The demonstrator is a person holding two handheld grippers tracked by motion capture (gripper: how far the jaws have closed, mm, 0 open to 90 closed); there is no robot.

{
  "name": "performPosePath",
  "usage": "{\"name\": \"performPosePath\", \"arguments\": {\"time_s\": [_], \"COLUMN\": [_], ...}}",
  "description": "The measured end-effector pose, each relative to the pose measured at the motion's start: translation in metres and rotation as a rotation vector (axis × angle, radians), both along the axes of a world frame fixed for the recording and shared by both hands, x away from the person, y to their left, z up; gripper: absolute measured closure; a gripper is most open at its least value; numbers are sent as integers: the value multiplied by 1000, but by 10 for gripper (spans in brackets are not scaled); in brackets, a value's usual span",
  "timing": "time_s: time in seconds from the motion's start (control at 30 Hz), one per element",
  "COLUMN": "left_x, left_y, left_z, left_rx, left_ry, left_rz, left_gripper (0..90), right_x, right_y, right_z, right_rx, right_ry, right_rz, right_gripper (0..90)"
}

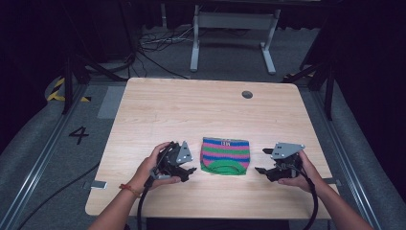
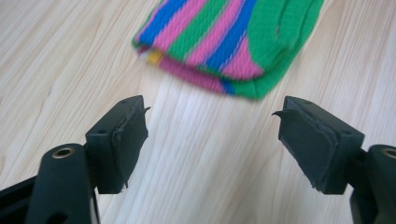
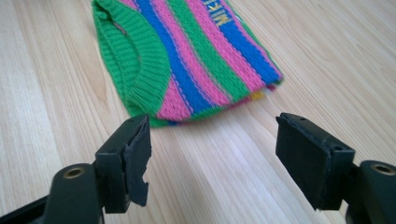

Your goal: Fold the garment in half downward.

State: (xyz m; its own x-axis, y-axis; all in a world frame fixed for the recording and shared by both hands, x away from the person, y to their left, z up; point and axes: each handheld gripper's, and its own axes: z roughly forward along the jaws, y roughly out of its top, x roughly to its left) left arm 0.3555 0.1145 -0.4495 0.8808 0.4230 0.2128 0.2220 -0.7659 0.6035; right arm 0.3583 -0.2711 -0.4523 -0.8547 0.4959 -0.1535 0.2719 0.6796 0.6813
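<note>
High view: a folded striped knit (image 1: 225, 155) is laid flat on the surface (image 1: 158, 105), flanked by the left gripper (image 1: 187, 168) and right gripper (image 1: 262, 161).

Left gripper view: jaws spread wide, nothing held, knit (image 2: 224, 39) just ahead.

Right gripper view: same deal, wide open and empty.

Looks like the approach step; an edge needs pinching next (no containers around).

Striped knitted cloth (image 1: 225, 155) flat on wooden tabletop (image 1: 191, 105), left tongs (image 1: 187, 162) just beside its left edge, right tongs (image 1: 261, 160) near its right, both seemingly open
</note>
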Motion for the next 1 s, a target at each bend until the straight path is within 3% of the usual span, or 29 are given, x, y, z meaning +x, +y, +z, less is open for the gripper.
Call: {"name": "performPosePath", "arguments": {"time_s": [0.13, 0.37, 0.47, 0.67, 0.8, 1.0], "left_x": [-7, -17, -21, -29, -34, -39], "left_y": [19, 41, 50, 74, 92, 118], "left_z": [-5, -14, -18, -25, -27, -33], "left_rx": [-9, 55, 51, -6, -70, -125], "left_ry": [1, -11, -3, 27, 50, 57], "left_rz": [34, 75, 90, 155, 179, 245], "left_gripper": [219, 201, 200, 194, 190, 185], "right_x": [-7, -14, -18, -29, -37, -45], "right_y": [-13, -39, -51, -77, -96, -121], "right_z": [-2, -11, -15, -22, -27, -35], "right_rx": [1, -12, -28, -19, 33, 59], "right_ry": [-12, 7, 0, 7, 24, 39], "right_rz": [-15, -97, -132, -186, -209, -282], "right_gripper": [255, 226, 229, 226, 215, 214]}}
